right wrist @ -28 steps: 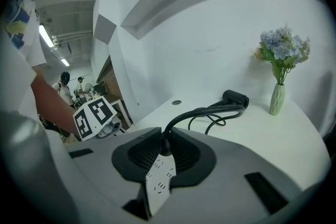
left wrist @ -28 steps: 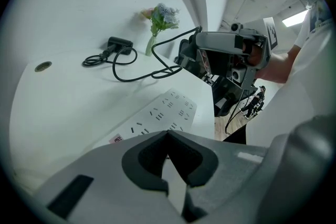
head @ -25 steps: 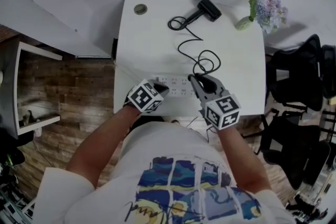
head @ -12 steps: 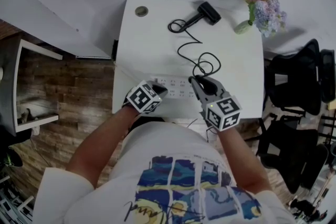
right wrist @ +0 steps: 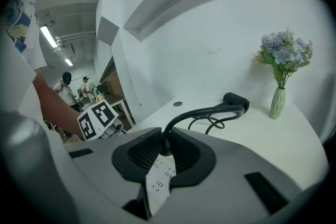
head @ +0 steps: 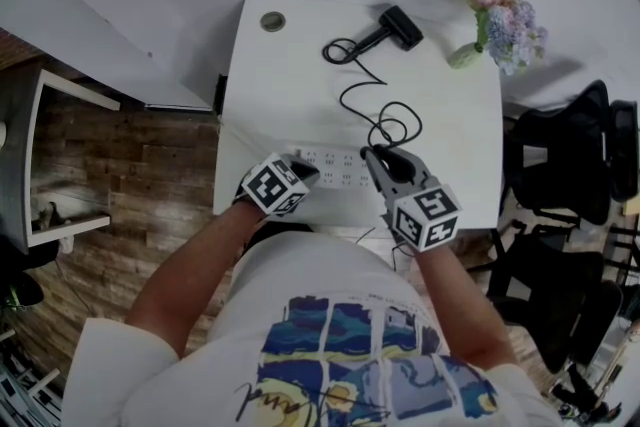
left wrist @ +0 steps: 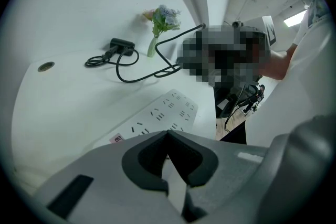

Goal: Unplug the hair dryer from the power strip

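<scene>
A white power strip (head: 335, 167) lies along the near edge of the white table (head: 280, 85). The black hair dryer (head: 400, 23) rests at the far side, and its black cord (head: 362, 80) loops back toward me. The cord ends in a black plug (right wrist: 164, 145), which is seated in the strip's right part. My right gripper (head: 373, 156) is shut on that plug, and the cord rises out from between its pads. At the strip's left end my left gripper (head: 304, 168) is shut, its tips down on the strip (left wrist: 164, 112) with nothing between them.
A pale green vase of blue and pink flowers (head: 503, 13) stands at the table's far right corner. A round cable grommet (head: 272, 20) sits at the far left. Black office chairs (head: 565, 150) crowd the right side. A wood floor and a white shelf (head: 60, 165) lie to the left.
</scene>
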Demonstrator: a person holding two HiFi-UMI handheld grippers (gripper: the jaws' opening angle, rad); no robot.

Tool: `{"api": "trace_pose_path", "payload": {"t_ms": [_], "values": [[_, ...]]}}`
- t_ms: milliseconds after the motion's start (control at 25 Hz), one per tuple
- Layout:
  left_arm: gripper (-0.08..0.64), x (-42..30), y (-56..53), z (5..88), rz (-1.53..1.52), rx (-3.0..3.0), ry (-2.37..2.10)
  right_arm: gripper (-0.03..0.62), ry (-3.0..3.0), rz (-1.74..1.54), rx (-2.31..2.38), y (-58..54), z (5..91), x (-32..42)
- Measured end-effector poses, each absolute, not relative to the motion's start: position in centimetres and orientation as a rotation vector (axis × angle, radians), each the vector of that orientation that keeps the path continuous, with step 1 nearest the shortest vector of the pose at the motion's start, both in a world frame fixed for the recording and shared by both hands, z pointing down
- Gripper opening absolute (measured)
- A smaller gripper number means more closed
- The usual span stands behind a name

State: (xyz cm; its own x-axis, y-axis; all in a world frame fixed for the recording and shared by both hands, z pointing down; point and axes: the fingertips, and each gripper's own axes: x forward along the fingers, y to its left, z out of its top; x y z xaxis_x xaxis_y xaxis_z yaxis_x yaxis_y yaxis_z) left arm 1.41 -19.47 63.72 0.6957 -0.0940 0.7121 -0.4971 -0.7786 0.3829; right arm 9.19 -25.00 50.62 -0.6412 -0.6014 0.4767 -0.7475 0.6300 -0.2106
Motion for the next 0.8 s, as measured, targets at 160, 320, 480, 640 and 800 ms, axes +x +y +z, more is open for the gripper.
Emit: {"api": "trace_pose_path", "payload": {"t_ms": [160,320,480,640,800], "values": [[0.000,1.35,-19.54,63.74,0.939,2.336,-0.450,0.054,-2.489,0.565,1.082,-24.99,50.54,9.16],[0.000,1.36,-19.54,63.68,0.941,2.335,-0.450,0.053,-2.486,0.572,1.095,-25.06,50.51,9.49],[0.000,1.39,-19.47,63.71,0.942,2.334,-0.450,0.052,-2.487,0.576,1.104,-25.07,50.68,9.77],[0.000,1.38,-19.48,63.79,0.943,2.336,-0.450,0.052,-2.482,0.577,1.106,-25.15,50.58,9.65],[0.000,1.24,-19.49,63.82,0.947,2.336,-0.448,0.052,-2.478,0.584,1.113,-25.22,50.64,9.48]]}}
